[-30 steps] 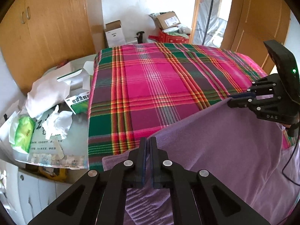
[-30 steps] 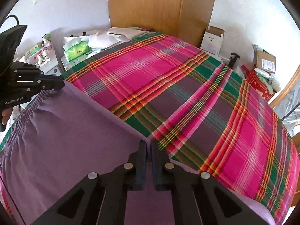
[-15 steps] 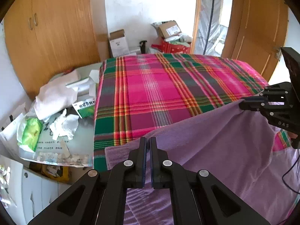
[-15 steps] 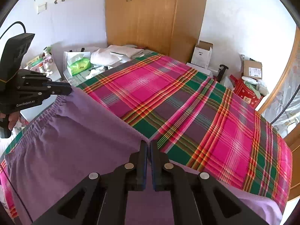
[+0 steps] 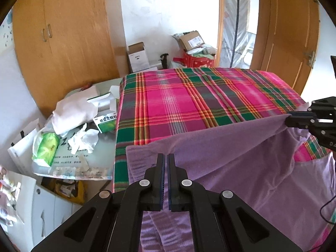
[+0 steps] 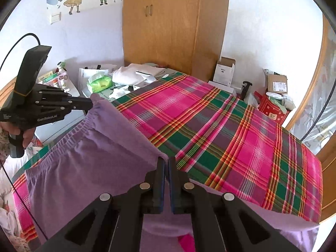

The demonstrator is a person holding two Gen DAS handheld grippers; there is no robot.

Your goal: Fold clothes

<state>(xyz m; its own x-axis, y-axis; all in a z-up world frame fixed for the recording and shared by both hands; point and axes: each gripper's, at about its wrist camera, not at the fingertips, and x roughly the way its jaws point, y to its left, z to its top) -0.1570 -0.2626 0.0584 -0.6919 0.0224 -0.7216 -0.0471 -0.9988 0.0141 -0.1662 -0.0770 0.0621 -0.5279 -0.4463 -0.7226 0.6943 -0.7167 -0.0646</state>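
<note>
Nearest to the left wrist camera, the left gripper (image 5: 165,157) is seen with its two fingers closed narrow on the edge of the purple garment (image 5: 231,159). In the right wrist view, the right gripper (image 6: 166,161) is closed in the same way on another part of this edge. The garment is held up between the two grippers, so its top edge is stretched almost straight, and the rest hangs down over the near part of the bed. An elastic, gathered waistband (image 6: 69,134) is seen below the left gripper. Under the garment, the bed is covered by a plaid sheet (image 5: 199,103) in pink and green. Beside the bed, a low table (image 5: 63,161) is loaded with tissues, a green packet and boxes. Further away, a wooden wardrobe (image 6: 174,21) and cardboard boxes (image 5: 137,56) are placed at the wall.
</note>
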